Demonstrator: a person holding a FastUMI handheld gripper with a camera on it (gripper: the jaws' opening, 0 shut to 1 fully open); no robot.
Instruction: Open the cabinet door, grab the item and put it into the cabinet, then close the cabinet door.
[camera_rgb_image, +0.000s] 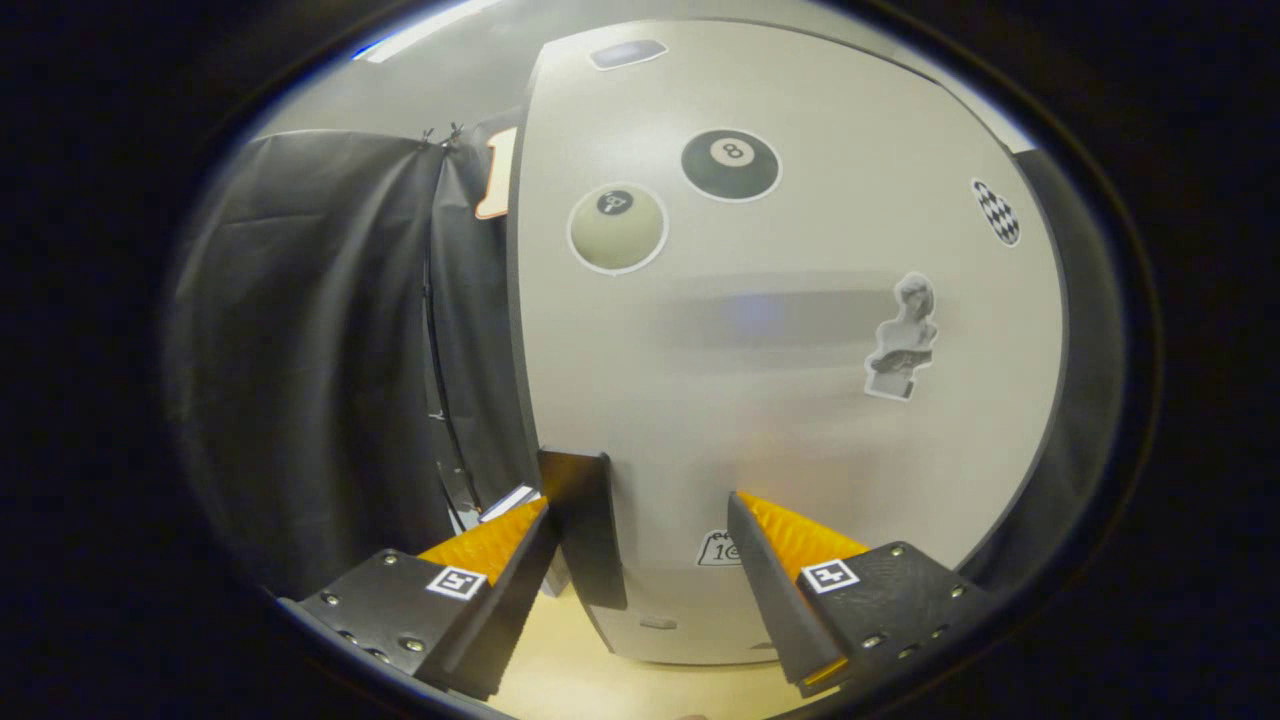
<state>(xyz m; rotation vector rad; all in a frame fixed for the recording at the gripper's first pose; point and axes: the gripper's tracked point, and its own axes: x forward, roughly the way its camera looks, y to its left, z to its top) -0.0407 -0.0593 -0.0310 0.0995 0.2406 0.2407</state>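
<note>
Gripper fingers (640, 545) stand wide apart at the bottom of the frame, holding nothing, with the dark handle (585, 525) of the cabinet door (780, 330) in the gap just inside the left finger and far from the right one. Neither finger presses on it, as far as I can tell (the left tip looks to be just beside it or brushing it). The door, pale and stuck with a few decals, fills the centre and right of the frame and appears closed or nearly so; the item to be stored is nowhere among what I can make out, so I cannot place it. My worry is the off-centre line-up: if the fingers close from here, the left one meets the handle first and may nudge it or skid off its edge before the right arrives, leaving a weak, one-sided pinch that slips once the pull begins. A pull not following the door's swing could also twist the handle out of the grasp. Beyond, in the left of the frame, hangs the black curtain (310, 350), close enough that the opening door's edge might snag it.
</note>
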